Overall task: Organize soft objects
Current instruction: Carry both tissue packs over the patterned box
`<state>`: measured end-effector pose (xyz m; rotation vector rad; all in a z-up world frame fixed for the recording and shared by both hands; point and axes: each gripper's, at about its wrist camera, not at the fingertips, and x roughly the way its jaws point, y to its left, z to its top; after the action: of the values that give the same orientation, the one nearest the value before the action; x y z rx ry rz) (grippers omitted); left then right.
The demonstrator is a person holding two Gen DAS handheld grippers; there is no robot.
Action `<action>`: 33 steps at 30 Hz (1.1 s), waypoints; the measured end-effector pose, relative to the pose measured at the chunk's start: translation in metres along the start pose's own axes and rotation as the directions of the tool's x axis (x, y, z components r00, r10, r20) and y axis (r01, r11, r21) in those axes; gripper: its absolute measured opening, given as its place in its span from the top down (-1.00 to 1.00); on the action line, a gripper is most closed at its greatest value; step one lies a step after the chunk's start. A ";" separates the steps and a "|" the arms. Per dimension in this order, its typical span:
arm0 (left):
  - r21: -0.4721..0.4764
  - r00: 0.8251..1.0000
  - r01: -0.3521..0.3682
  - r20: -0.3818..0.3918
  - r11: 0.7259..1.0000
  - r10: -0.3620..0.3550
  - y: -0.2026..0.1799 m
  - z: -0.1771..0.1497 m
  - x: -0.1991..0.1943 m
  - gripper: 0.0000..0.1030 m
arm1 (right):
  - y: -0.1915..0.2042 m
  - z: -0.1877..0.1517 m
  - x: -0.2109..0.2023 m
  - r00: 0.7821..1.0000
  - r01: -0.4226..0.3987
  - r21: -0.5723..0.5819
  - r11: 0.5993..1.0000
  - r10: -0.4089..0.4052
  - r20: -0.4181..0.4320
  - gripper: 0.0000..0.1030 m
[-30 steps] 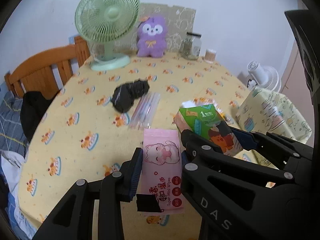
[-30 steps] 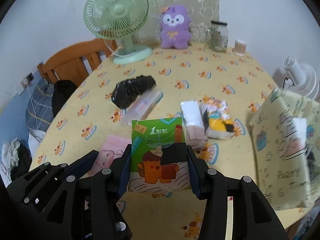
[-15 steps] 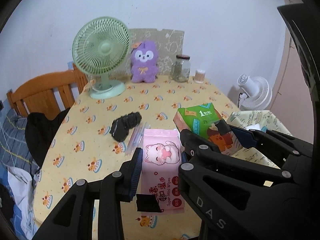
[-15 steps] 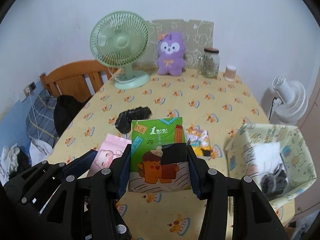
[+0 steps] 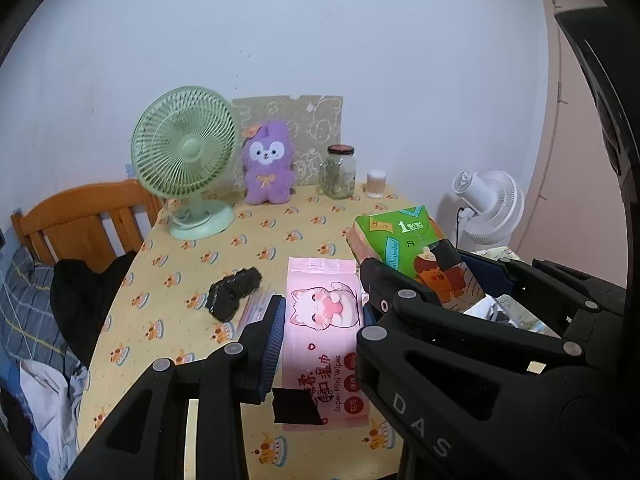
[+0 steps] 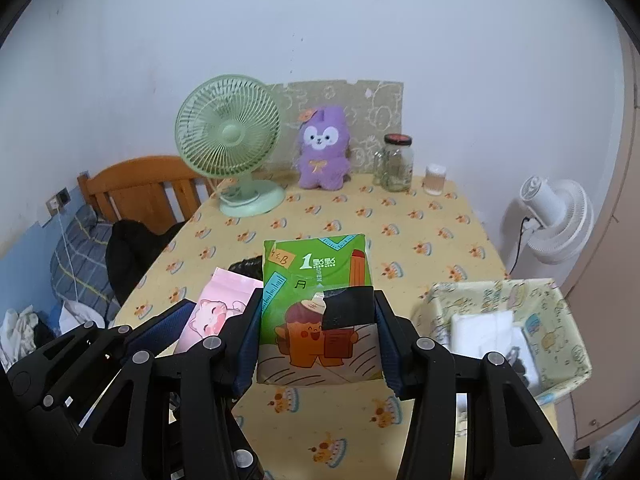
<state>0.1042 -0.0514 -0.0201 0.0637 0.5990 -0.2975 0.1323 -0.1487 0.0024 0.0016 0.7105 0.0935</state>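
Now higher – left gripper (image 5: 320, 316) grips pink wipes (image 5: 324, 332); right gripper (image 6: 316, 344) grips green tissues (image 6: 316, 304)

Each view is taken from just behind its own tool, above the near end of the table (image 5: 188, 284), angled down toward the far wall. The green fan (image 5: 184, 152), purple plush (image 6: 323, 148) and glass jar (image 6: 394, 162) are shared by both views.

We lifted both packs off the table (image 5: 192, 280). The wipes (image 5: 324, 340) in our left gripper (image 5: 320, 320) and the tissues (image 6: 318, 312) in our right gripper (image 6: 316, 344) rose, so the table sank toward the frame's lower half. The basket (image 6: 568, 320) moved from the right edge to lower right.
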 end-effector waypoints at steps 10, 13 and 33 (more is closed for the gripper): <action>0.025 0.999 0.030 0.019 0.999 -0.030 -0.028 0.015 -0.001 0.23 | -0.028 0.010 -0.017 0.999 0.031 0.014 0.999 -0.031 0.025 -0.05; 0.035 0.999 0.036 0.020 0.999 -0.037 -0.038 0.019 0.002 0.23 | -0.038 0.012 -0.020 0.999 0.038 0.021 0.999 -0.039 0.031 -0.05; 0.088 0.996 0.090 0.021 0.992 -0.092 -0.102 0.036 0.028 0.22 | -0.110 0.014 -0.021 0.995 0.090 0.072 0.993 -0.093 0.040 -0.05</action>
<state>0.1162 -0.1609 -0.0041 0.1166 0.5648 -0.4124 0.1348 -0.2592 0.0232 0.0376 0.6695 -0.0193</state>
